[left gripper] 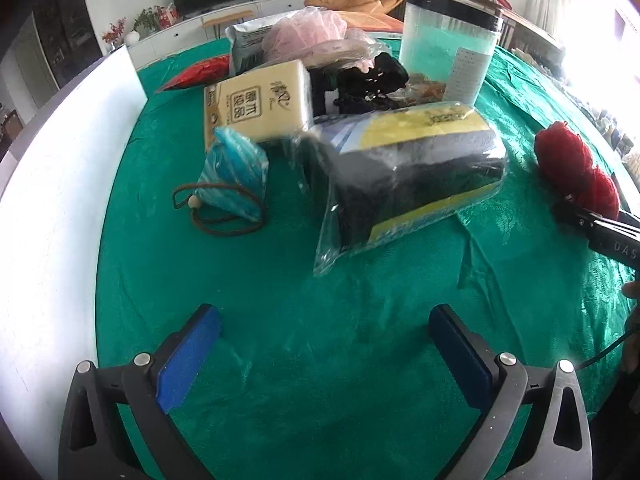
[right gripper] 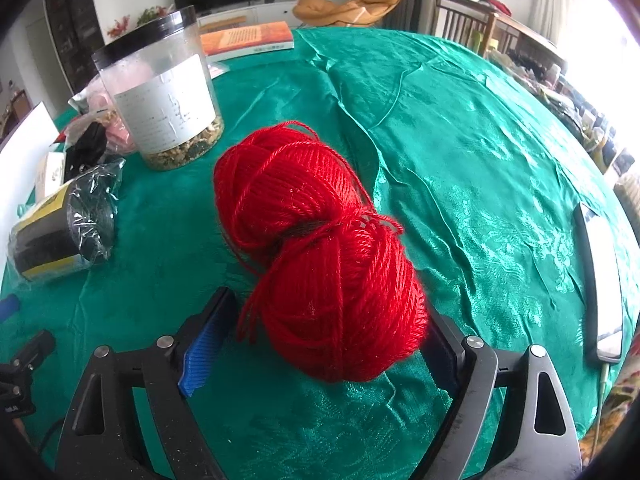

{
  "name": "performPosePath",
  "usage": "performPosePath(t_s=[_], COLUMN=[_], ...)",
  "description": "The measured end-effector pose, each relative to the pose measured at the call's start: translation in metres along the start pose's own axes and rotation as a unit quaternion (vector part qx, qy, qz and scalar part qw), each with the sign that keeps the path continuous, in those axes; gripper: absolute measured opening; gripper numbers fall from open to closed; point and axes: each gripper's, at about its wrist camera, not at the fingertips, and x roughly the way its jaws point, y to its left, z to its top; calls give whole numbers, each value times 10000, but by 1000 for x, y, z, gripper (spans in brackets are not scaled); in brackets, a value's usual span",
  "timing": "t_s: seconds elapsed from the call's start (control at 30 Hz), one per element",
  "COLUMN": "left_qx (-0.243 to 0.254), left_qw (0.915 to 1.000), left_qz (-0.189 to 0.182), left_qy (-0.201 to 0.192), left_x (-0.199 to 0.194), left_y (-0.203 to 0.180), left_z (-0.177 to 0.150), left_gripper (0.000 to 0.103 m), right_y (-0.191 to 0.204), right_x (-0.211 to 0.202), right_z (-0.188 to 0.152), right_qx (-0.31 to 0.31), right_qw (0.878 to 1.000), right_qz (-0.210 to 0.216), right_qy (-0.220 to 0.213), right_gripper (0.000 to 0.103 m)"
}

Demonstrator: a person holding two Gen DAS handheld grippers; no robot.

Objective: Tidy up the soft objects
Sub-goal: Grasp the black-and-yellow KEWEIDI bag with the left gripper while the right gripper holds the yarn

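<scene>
Yarn, red, a double-lobed skein cinched at the waist, is seen between the fingers of the right tool. The near lobe fills the gap; the right finger is pressed against it, while a sliver of space shows beside the left blue pad. Whether the skein is firmly gripped cannot be told. It lies on or just above the green cloth of the table, towards the table's right side.

Left tool is held wide open above bare cloth, nothing between its blue pads.

Ahead of the left tool a cluster of goods is noted: a bagged bundle of dark and yellow cloths in clear plastic, nearest; a blue striped pouch with a brown cord to its left; a tan tissue pack behind that; black items and a pink mesh bundle further back. A clear jar with a black lid stands upright behind the cluster.

In the left wrist view the skein is seen well apart from the cluster. A white board stands along the table's left edge. An orange book lies at the far edge, a phone near the right edge.
</scene>
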Motion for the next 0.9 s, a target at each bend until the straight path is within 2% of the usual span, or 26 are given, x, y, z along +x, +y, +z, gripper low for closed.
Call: performPosePath(t_s=[0.1,0.2,0.27,0.3,0.4,0.43,0.5,0.53,0.63,0.7,0.8,0.83,0.9], left_qx=[517,1297,1771,1928,2132,2326,2621,2675,2677,2606,2541,2501,2239], left_qw=[9978,9897,9825,9802,9760,9703,9602,9596,9629,9647,9651,9662,9736], left_qz=[-68,31,288,289,-169,-408,-845,-802,-338,-367,-573,-566,-371], left_qy=[-404,-612,-506,-361,420,528,468,353,-54,44,268,273,244], left_x=[-21,-22,-1,11,26,20,0,-7,-8,6,22,24,25], left_y=[-16,-42,-56,-60,-65,-68,-70,-68,-65,-64,-75,-76,-74], left_z=[25,56,72,77,74,69,62,63,75,82,79,78,78], left_gripper=[103,103,103,103,100,100,100,101,101,101,100,84,58], right_y=[-1,0,0,-1,-7,-11,-22,-27,-40,-42,-34,-30,-20], right_x=[2,3,2,3,-1,-2,-4,-5,-8,-7,-10,-12,-13], right_z=[1,2,2,4,4,4,4,4,5,11,25,31,41], right_qx=[0,7,29,58,234,330,586,739,1122,1111,524,277,-231], right_qw=[10000,10000,10000,10000,9994,9989,9972,9958,9909,9895,9965,9978,9978], right_qz=[2,12,41,74,264,336,452,512,719,926,658,607,609], right_qy=[1,0,-3,-10,-53,-73,-112,-148,-206,-70,36,50,82], right_gripper=[88,88,88,88,87,87,88,88,88,87,87,87,87])
